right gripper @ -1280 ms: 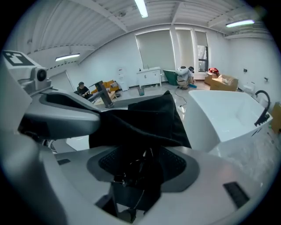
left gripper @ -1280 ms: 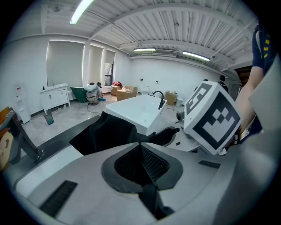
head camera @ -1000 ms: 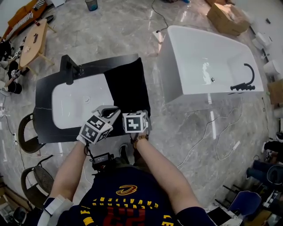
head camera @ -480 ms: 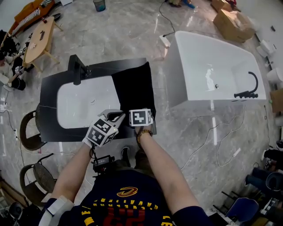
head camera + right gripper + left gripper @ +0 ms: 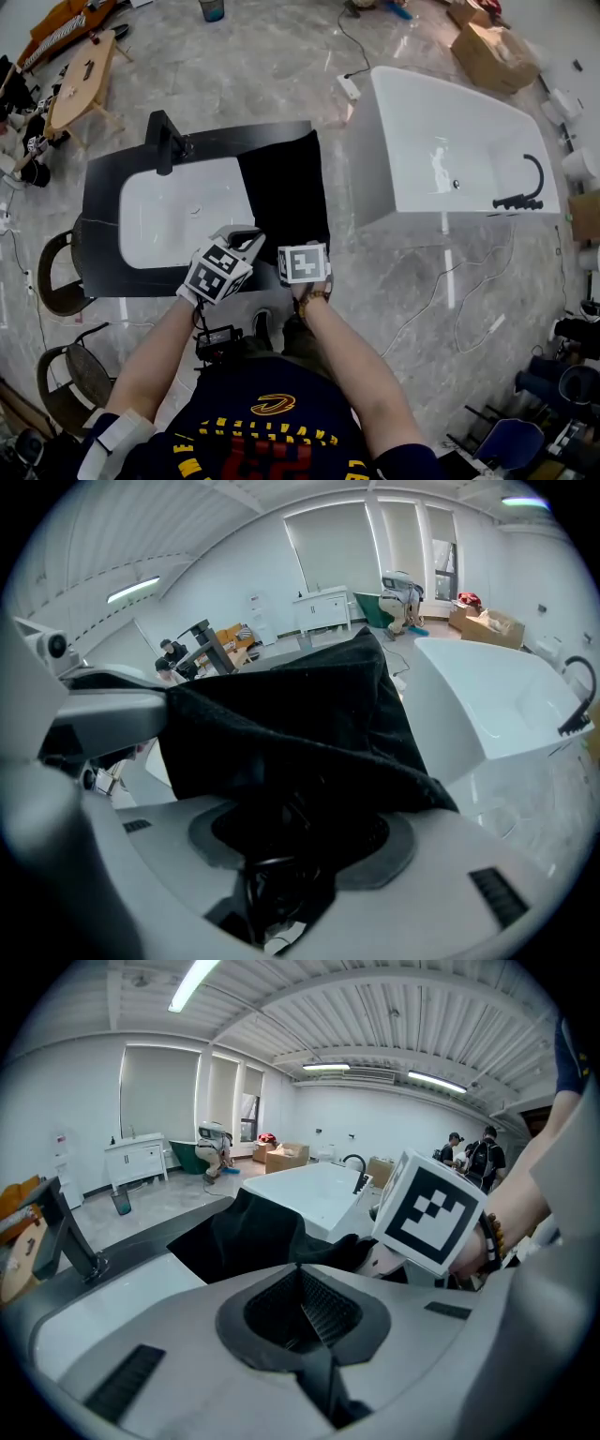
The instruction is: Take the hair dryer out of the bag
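Little has changed over the last second: the left gripper (image 5: 246,240) and the right gripper (image 5: 302,253) remain side by side at the near edge of the bag (image 5: 286,187), the right one drawn slightly back toward the person.

Pose: both forearms reach forward and down from the body. The left forearm (image 5: 155,347) is angled in toward the right, and the right forearm (image 5: 347,366) is angled in toward the left, with a bracelet (image 5: 314,298) at the wrist. The two marker cubes are almost touching.

Left gripper: jaws closed together. The bag's black cloth lies just past their tips; whether any of it is caught between them cannot be told.

Right gripper: jaws narrow, with black cloth of the bag bunched between them and more draped across in front. A glossy black loop (image 5: 267,874) shows low in the gap; what it is cannot be told.

Containers: the bag lies spread over the right end of the black tub (image 5: 103,187), covering the rim and part of the white basin (image 5: 178,220). The hair dryer shows in no view outside the bag. A white bathtub (image 5: 450,141) stands just to the right, with a black faucet (image 5: 520,192) on its far end.
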A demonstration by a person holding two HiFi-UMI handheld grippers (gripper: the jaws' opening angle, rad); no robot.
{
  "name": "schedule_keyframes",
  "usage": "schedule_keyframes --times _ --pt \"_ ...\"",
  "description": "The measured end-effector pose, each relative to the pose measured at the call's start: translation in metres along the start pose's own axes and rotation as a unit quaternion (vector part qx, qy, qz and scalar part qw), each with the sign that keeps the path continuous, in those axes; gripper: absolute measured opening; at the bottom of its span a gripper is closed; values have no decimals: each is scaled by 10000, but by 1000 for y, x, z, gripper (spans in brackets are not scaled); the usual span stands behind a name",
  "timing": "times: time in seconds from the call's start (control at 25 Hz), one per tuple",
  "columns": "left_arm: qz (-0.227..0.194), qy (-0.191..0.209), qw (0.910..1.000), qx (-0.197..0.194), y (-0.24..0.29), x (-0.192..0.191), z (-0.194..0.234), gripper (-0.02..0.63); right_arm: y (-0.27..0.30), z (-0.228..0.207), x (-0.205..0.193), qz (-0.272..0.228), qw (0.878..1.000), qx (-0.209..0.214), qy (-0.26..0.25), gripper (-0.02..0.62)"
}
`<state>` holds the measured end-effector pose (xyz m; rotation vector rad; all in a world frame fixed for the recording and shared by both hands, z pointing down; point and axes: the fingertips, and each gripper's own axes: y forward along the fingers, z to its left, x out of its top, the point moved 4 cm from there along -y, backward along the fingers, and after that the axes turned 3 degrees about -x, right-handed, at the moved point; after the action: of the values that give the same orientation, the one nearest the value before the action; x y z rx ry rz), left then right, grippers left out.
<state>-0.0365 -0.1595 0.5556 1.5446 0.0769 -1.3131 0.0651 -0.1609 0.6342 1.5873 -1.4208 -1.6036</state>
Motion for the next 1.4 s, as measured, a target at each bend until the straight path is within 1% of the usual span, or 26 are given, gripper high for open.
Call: schedule_keyframes --times 0.2,0.44,0.56,0.64,0.72,0.76,0.88,1.04,1.16,1.4 --pt "9 151 9999 -66 2 3 -5 12 -17 8 -17 42 9998 106 185 221" --pt "141 583 9980 -222 7 -2 -20 12 -43 10 -41 3 9997 106 240 219" --pt "174 686 9970 -327 9 -5 -30 12 -56 9 -53 -26 9996 61 258 219" --pt "179 775 9961 -381 10 -5 -36 12 -60 9 -61 -1 9998 -34 174 219" --pt "145 939 9943 -485 11 -5 -47 12 -60 7 -69 40 9998 -169 72 219" --pt "119 1048 9929 -554 12 -5 -54 12 -58 5 -74 56 9997 -197 99 219" --pt "188 1335 9887 -661 11 -10 -72 12 -48 3 -86 -18 9998 -52 183 218" --pt "316 1581 9846 -678 12 -22 -88 12 -50 -2 -97 -153 9995 277 -22 218" --pt "386 1681 9828 -657 13 -30 -91 12 -61 -6 -108 -86 9993 326 -150 218" --pt "382 1685 9830 -622 14 -34 -89 12 -83 -6 -139 49 9997 210 -69 218"
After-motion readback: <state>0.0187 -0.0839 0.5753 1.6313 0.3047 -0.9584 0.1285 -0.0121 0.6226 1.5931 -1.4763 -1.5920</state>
